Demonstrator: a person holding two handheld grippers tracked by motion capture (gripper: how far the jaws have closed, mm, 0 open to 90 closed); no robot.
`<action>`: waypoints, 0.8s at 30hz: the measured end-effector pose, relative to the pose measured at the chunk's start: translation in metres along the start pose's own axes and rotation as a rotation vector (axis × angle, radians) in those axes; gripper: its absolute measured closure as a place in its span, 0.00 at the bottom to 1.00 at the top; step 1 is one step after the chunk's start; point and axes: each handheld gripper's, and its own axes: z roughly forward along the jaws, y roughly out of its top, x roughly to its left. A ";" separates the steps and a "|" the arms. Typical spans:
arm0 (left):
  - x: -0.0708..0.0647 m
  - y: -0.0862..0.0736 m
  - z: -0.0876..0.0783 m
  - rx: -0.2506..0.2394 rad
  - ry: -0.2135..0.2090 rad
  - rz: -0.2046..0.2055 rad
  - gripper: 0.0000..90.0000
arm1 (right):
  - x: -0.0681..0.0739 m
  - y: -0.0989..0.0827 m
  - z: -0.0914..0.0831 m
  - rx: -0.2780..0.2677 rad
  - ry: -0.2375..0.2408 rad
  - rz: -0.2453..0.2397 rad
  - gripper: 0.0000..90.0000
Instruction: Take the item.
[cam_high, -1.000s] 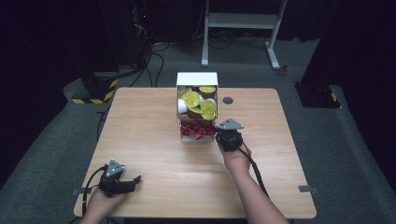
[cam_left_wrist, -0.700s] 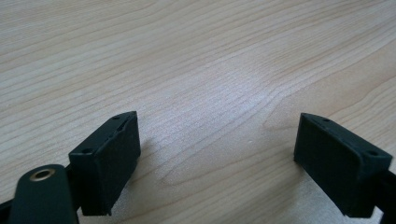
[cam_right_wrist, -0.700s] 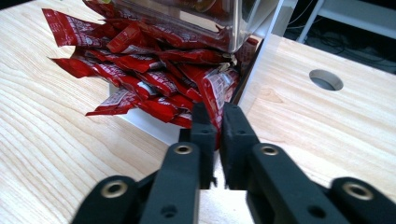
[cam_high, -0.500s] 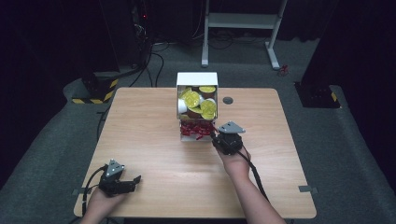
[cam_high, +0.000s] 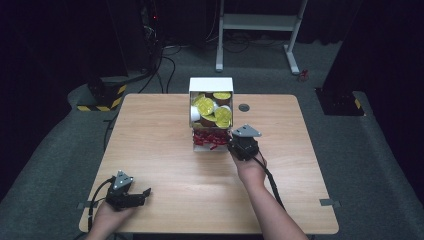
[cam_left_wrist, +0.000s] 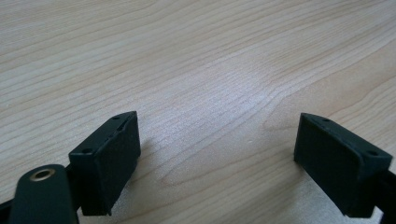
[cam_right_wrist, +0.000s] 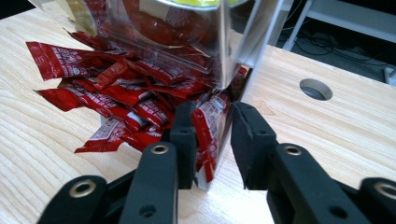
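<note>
Here we see the right hand-held gripper (cam_right_wrist: 212, 140) at the near right corner of a clear box (cam_high: 210, 117) that stands in the middle of the desk (cam_high: 165, 165). A red packet (cam_right_wrist: 208, 128) stands up on its edge between the two black jaws. The left jaw touches the packet. The right jaw sits a little apart from it, with the thin clear wall of the box by the gap. The jaws have just been closing in on the packet, but we cannot tell if they squeeze it tight. The packet is at the front edge of the box, right at its corner.

The box has two parts. In the low part, near us, lies a heap of red packets (cam_right_wrist: 116, 88), and some of them spill out of the box onto the desk. In the top part, at the far side, sit little round cups (cam_high: 212, 107) with yellow lids.

The left hand-held gripper (cam_high: 131, 194) rests on the desk well away from the box, near the front left corner of the desk. Its jaws stand wide apart with bare wood between them.
</note>
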 end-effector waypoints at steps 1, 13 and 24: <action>0.000 0.000 0.000 0.000 0.000 0.001 0.16 | 0.000 0.000 0.001 0.000 0.001 0.003 0.85; 0.000 0.000 0.000 0.000 -0.003 0.003 0.16 | 0.000 0.001 0.000 0.008 0.003 -0.019 0.95; 0.000 0.000 0.000 -0.001 -0.002 -0.001 0.16 | 0.000 -0.002 -0.013 -0.005 0.026 -0.026 0.96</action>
